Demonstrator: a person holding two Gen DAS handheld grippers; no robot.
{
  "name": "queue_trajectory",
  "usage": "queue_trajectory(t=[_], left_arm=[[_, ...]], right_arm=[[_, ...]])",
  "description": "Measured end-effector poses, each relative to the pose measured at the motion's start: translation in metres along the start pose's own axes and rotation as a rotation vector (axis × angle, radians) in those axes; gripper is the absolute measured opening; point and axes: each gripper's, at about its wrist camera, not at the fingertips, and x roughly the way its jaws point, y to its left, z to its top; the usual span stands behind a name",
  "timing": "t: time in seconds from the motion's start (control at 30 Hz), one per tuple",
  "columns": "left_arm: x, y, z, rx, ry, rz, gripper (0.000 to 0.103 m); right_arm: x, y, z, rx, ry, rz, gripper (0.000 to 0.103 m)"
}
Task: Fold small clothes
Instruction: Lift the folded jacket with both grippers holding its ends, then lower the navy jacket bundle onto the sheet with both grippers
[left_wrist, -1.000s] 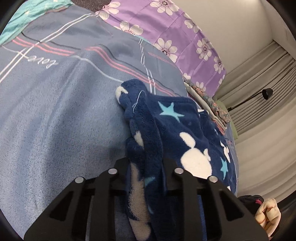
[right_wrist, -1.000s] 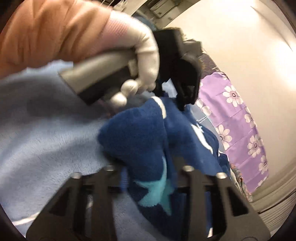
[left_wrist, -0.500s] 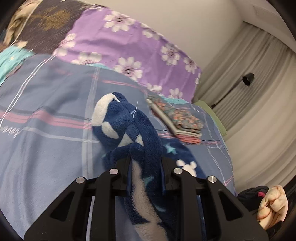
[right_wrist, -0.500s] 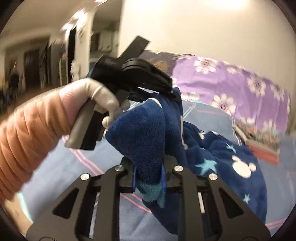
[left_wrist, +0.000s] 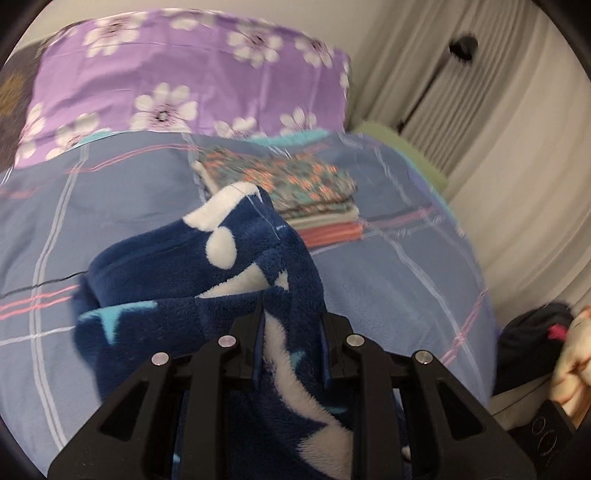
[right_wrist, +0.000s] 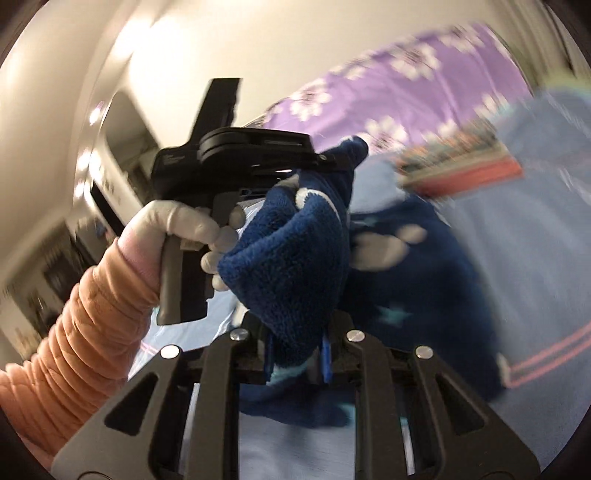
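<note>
A navy fleece garment (left_wrist: 207, 280) with white shapes and pale blue stars is being held in the air above the bed cover (left_wrist: 122, 192), and it is being gripped at two places at once. The left gripper (left_wrist: 291, 332) is being kept clenched on a thick fold of the fleece, which is running forward and upward between its jaws. The right gripper (right_wrist: 295, 343) is likewise being closed on another bunch of the same garment (right_wrist: 291, 258). In the right wrist view, the left gripper (right_wrist: 332, 160) is being seen just ahead and slightly above, so the two grasped points are lying close together and the fabric between them is bunched rather than stretched. The rest of the garment is hanging down toward the cover. A stack of folded clothes (left_wrist: 295, 192) is lying beyond, near the purple floral pillow (left_wrist: 184, 74).

Probably the hands must be drawn apart along the held edge. The gloved left hand (right_wrist: 184, 229) is being wrapped around its handle, the gripper pointing to the right across the view.
</note>
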Motion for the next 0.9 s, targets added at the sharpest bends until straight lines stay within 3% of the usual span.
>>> queue_trajectory(t=[0.13, 0.27, 0.37, 0.47, 0.63, 0.7, 0.8, 0.9], left_arm=[[0.064, -0.031, -0.005, 0.042, 0.08, 0.053, 0.025], [0.096, -0.044, -0.011, 0.049, 0.132, 0.048, 0.03], [0.098, -0.058, -0.013, 0.114, 0.136, 0.05, 0.032], [0.095, -0.064, -0.014, 0.148, 0.131, 0.055, 0.032], [0.052, -0.064, -0.006, 0.149, 0.077, -0.034, 0.035], [0.022, -0.064, -0.007, 0.172, 0.026, -0.053, 0.036], [-0.019, -0.061, -0.02, 0.243, -0.048, 0.001, 0.041], [-0.034, -0.042, -0.043, 0.266, -0.033, 0.092, 0.041]], right_arm=[[-0.003, -0.075, -0.012, 0.253, 0.034, 0.041, 0.018], [-0.002, -0.125, -0.039, 0.45, 0.071, 0.114, 0.018], [-0.004, -0.135, -0.049, 0.501, 0.075, 0.169, 0.018], [-0.008, -0.124, -0.046, 0.456, 0.074, 0.158, 0.018], [-0.026, -0.099, -0.027, 0.385, 0.016, 0.192, 0.017], [-0.034, -0.094, -0.026, 0.363, 0.004, 0.161, 0.017], [-0.029, -0.099, -0.031, 0.397, 0.027, 0.132, 0.016], [-0.026, -0.111, -0.046, 0.473, 0.037, 0.125, 0.016]])
